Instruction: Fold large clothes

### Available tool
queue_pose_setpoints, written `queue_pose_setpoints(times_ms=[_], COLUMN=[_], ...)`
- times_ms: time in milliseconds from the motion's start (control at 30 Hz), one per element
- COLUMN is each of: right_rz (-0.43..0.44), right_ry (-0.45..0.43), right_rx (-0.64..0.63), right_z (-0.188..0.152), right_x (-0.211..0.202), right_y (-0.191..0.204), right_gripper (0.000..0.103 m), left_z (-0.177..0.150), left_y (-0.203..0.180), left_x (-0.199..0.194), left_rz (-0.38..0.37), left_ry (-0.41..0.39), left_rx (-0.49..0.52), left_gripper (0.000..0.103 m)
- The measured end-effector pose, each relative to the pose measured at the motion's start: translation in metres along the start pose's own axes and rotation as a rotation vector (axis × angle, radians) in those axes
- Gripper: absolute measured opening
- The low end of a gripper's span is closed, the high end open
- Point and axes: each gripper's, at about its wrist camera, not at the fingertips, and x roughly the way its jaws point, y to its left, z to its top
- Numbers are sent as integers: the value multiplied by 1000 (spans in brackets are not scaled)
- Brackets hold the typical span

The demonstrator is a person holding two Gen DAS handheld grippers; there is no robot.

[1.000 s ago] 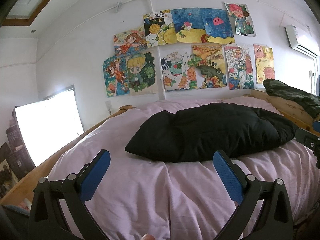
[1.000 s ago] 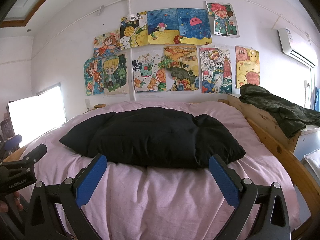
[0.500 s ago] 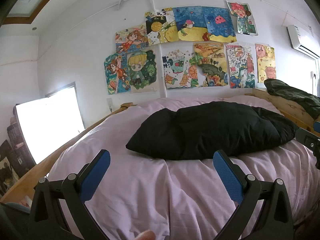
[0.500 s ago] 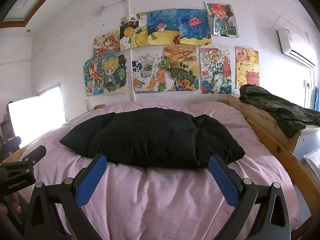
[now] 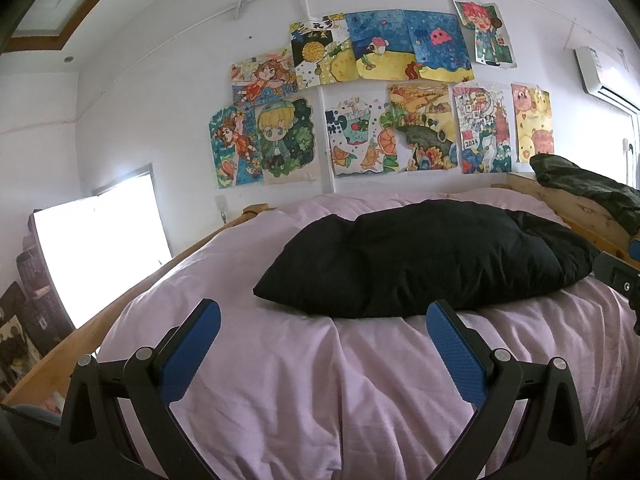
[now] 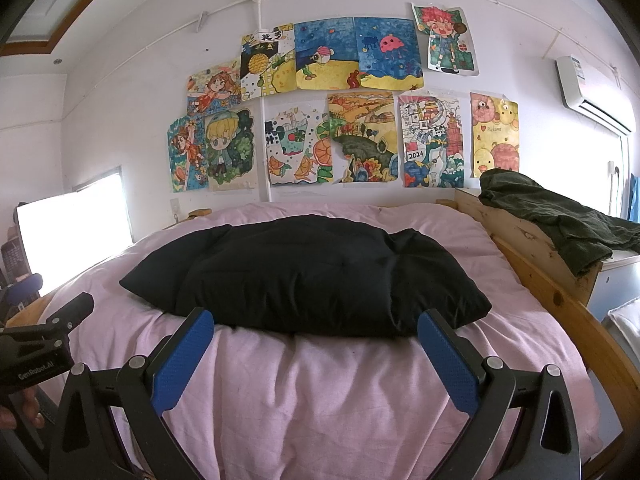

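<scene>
You hold both grippers, left (image 5: 323, 322) and right (image 6: 316, 332), just short of the black padded garment (image 6: 312, 276), jaws spread wide and gripping nothing. Over the last second, nothing has shifted. The garment lies as a compact bundle mid-bed (image 6: 360, 400): already folded, or awaiting folding.

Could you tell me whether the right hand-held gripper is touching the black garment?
Cannot tell: in the right wrist view, the hand-held gripper's open fingertips overlap the garment's near edge.

Both wrist cameras look forward from the foot of the bed (image 5: 280, 380) toward the wall with drawings (image 6: 340, 108). The right view stands more to the right. Both share the black garment (image 5: 432, 256).
</scene>
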Motion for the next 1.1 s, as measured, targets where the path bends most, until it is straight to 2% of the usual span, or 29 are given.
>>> queue_pose_setpoints(times_ms=[1100], right_rz=[-7], right_ry=[9], right_rx=[7], right_z=[-3], right_x=[2], right_y=[4], right_gripper=[103], left_z=[0], left_y=[10], left_x=[5], left_rz=[-8], left_ry=[13], left_rx=[0], left_gripper=[101])
